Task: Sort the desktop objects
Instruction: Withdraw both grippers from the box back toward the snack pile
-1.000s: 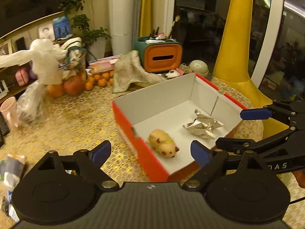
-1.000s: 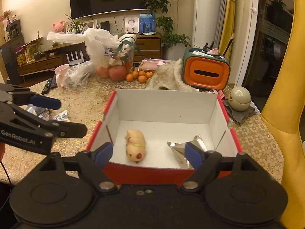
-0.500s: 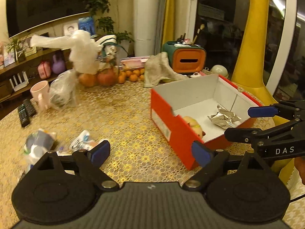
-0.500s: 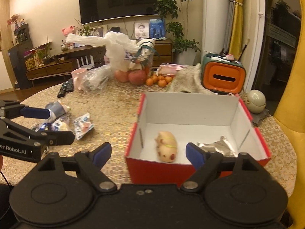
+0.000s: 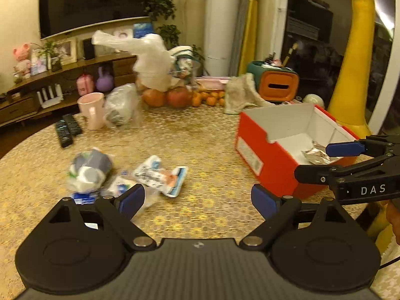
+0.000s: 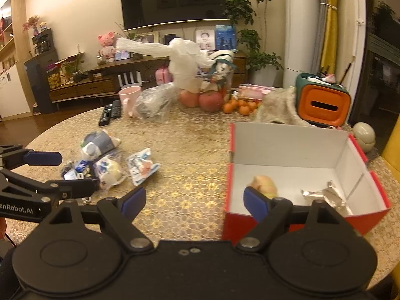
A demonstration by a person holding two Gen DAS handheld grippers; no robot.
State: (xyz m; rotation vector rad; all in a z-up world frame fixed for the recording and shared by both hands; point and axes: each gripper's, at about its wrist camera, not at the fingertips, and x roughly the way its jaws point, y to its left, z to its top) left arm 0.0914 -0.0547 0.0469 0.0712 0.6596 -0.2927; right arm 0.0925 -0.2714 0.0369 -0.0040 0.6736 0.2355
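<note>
A red box with white inner walls point(image 5: 272, 160) point(image 6: 295, 145) stands on the right of the round table. In it lie a tan pig toy point(image 6: 265, 183) and a crumpled foil packet point(image 6: 327, 197) point(image 5: 315, 153). Left of the box lies a loose pile: a white and blue snack packet point(image 5: 160, 175) point(image 6: 142, 166), a grey and white bundle point(image 5: 90, 170) point(image 6: 100, 145) and small wrappers. My left gripper point(image 5: 197, 201) point(image 6: 67, 172) hovers open and empty just short of the pile. My right gripper point(image 6: 193, 203) point(image 5: 325, 161) is open and empty by the box's near left corner.
At the back of the table are a pink mug point(image 5: 91, 110), two remotes point(image 6: 110, 111), a clear plastic bag point(image 5: 122, 108), fruit with a white bag on top point(image 6: 200, 97), a cloth point(image 5: 240, 95) and an orange and green container point(image 6: 322, 106). A yellow giraffe figure point(image 5: 352, 57) stands right of the table.
Both grippers have swung left, away from the box. The box has slid to the right in both views and the pile of packets has come into sight. Both stay open and empty.
</note>
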